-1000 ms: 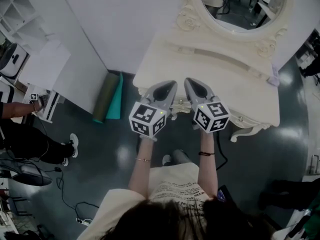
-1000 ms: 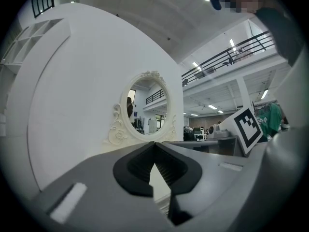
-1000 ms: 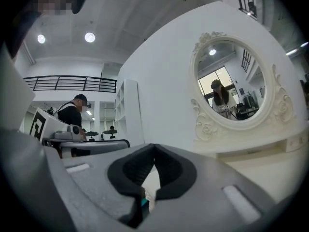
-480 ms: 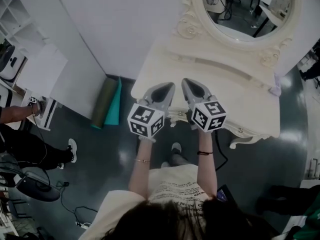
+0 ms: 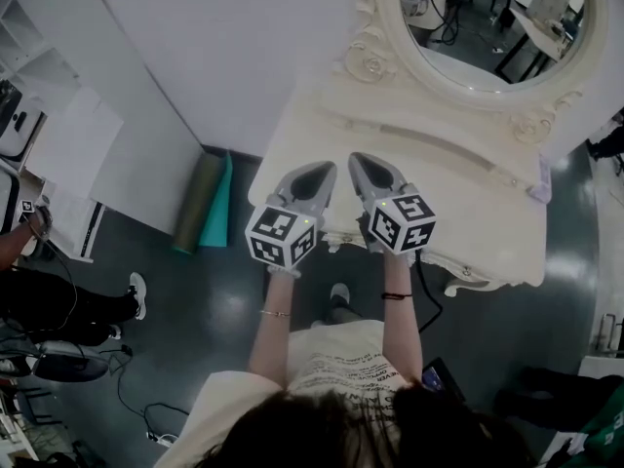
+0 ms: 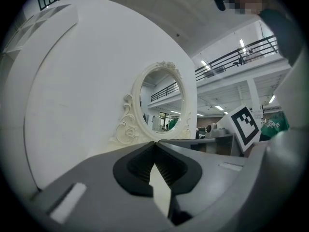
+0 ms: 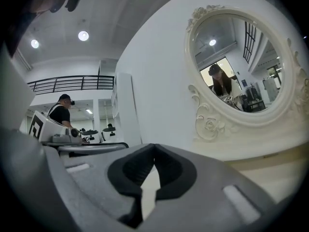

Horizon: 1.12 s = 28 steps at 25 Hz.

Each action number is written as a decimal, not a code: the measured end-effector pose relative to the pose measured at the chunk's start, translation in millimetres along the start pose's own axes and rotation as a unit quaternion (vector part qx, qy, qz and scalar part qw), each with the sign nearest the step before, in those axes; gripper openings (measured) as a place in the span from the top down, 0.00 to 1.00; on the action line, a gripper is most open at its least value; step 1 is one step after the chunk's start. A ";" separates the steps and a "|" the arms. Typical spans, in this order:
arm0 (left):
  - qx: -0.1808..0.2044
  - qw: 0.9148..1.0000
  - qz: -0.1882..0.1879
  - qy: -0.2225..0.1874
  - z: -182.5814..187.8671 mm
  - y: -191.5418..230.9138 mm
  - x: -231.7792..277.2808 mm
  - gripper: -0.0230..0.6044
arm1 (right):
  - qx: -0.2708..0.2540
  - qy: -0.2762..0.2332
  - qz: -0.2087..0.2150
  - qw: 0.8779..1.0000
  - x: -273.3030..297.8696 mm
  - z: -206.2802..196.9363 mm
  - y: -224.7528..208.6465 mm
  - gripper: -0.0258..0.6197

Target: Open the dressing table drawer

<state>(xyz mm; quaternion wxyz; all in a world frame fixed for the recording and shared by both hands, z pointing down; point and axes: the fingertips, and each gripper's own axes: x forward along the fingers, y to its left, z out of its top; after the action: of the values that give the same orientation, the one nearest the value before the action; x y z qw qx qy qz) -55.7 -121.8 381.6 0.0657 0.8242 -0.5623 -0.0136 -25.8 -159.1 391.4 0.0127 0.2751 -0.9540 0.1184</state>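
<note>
Closest to the camera, the person's bare forearms reach forward, a thin bracelet (image 5: 276, 313) on the left wrist and a dark band (image 5: 394, 297) on the right. Each hand carries a gripper with a marker cube. The left gripper (image 5: 325, 170) and right gripper (image 5: 359, 160) lie side by side, just apart and level, above the front part of the cream dressing table (image 5: 487, 203). In each gripper view the two dark ribbed pads meet at the tips, pressed together with nothing between them. The drawer cannot be made out from above, because the overhanging tabletop and both grippers cover the table's front. On the dark glossy floor (image 5: 195, 300) left of the table, an olive roll (image 5: 200, 203) and a teal roll (image 5: 222, 198) lean side by side against the white wall panel (image 5: 214, 47). A small lilac object (image 5: 537, 191) sits at the tabletop's right end. Farther left, another person's shoe (image 5: 136, 295) and a cable (image 5: 127, 378) show on the floor. Beyond the grippers, at the back of the tabletop, stands the oval mirror (image 5: 478, 27) in its carved frame with rose scrolls.
</note>
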 end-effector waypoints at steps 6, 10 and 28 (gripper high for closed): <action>-0.005 1.000 0.012 0.000 2.1 15.5 20.6 0.97 | 0.001 0.011 0.009 1.000 17.2 1.3 -18.4 0.96; -0.006 1.000 0.016 0.002 3.3 21.9 37.9 0.97 | 0.002 0.016 0.015 1.000 28.0 4.7 -33.4 0.96; -0.035 0.998 0.022 0.037 -23.4 54.3 76.7 0.97 | 0.031 0.045 0.004 0.999 66.6 -11.2 -75.9 0.96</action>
<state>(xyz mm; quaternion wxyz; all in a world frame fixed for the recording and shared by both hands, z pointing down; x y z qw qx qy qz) -75.6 -210.4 415.5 0.1160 0.8088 -0.5765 -0.0012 -42.7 -253.5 424.8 0.0463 0.2657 -0.9496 0.1597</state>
